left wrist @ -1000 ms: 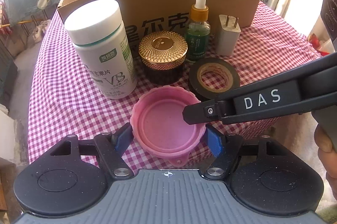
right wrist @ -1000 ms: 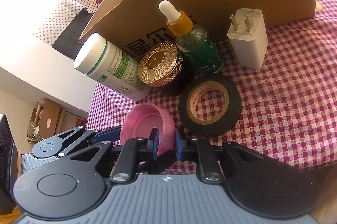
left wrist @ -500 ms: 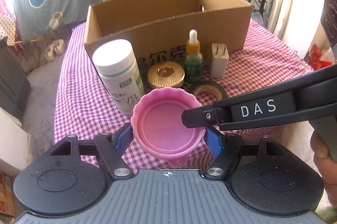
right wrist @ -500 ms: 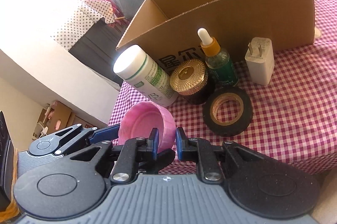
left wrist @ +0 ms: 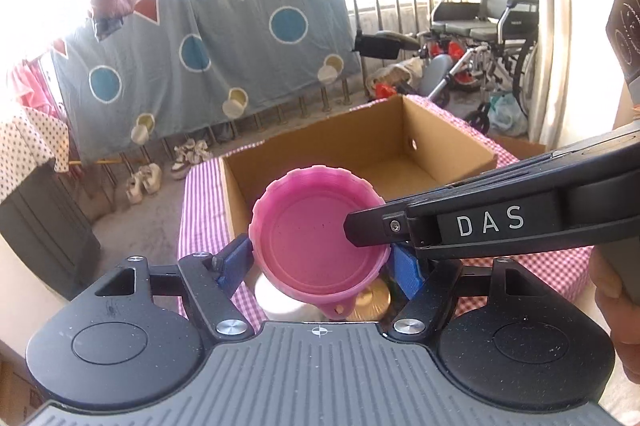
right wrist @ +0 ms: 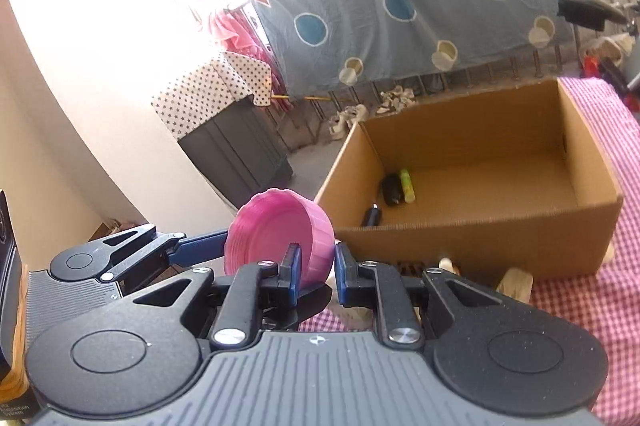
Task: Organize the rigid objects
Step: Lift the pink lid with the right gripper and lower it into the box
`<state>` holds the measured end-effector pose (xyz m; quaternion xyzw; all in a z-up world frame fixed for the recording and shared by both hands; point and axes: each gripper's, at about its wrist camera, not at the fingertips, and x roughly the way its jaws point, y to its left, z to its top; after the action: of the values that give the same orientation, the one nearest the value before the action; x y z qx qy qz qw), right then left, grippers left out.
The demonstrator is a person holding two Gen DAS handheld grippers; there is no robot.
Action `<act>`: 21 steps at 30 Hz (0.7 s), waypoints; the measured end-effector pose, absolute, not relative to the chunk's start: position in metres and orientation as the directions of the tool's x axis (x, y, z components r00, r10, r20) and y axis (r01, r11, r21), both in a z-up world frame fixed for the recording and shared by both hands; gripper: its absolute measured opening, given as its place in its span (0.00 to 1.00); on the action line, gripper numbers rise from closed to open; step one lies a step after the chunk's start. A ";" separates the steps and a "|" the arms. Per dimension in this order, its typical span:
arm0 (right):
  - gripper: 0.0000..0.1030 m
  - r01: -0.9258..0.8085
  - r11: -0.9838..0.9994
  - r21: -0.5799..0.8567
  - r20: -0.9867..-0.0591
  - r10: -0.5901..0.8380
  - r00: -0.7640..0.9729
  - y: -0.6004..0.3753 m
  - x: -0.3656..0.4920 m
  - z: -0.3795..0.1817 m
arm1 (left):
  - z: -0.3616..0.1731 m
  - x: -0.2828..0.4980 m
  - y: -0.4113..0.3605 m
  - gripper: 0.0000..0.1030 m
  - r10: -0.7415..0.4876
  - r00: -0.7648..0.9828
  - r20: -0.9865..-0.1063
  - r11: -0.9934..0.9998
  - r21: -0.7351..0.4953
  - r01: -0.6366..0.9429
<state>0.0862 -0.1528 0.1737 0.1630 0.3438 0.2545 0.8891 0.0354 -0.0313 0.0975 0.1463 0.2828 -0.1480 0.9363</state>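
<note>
Overhead, ribbed round pink plastic lid [left wrist: 320, 238] fronts corrugated cardboard box [left wrist: 360, 146].

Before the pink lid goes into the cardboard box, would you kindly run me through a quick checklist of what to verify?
1. Left gripper holds the pink lid across its width, blue pads on both sides: ok.
2. Right gripper pinches the lid's rim wall: ok.
3. Lid is lifted clear of the checked tablecloth: ok.
4. Cardboard box is open on top, with bare floor showing: ok.
5. Small items already in the box lie at its left end, away from the bare floor: ok.
6. Lid is already over the box opening: cannot tell.
</note>
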 end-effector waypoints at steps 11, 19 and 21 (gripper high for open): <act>0.20 -0.285 0.797 0.533 -0.666 0.603 0.439 -0.156 0.220 0.168 | 0.101 0.152 -0.036 0.71 -0.225 0.633 -0.741 0.910 0.073 0.409; 0.20 -0.175 0.790 0.588 -0.764 0.613 0.202 -0.158 0.292 0.099 | 0.049 0.210 -0.040 0.71 -0.198 0.435 -0.878 0.902 0.010 0.431; 0.20 -0.164 0.794 0.585 -0.779 0.607 0.160 -0.156 0.301 0.085 | 0.039 0.218 -0.040 0.71 -0.185 0.397 -0.899 0.899 0.008 0.438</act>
<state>0.3012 -0.1556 0.0846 0.1866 0.5934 0.2609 0.7382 0.2178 -0.0395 0.0386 0.1227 0.5160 -0.1883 0.8266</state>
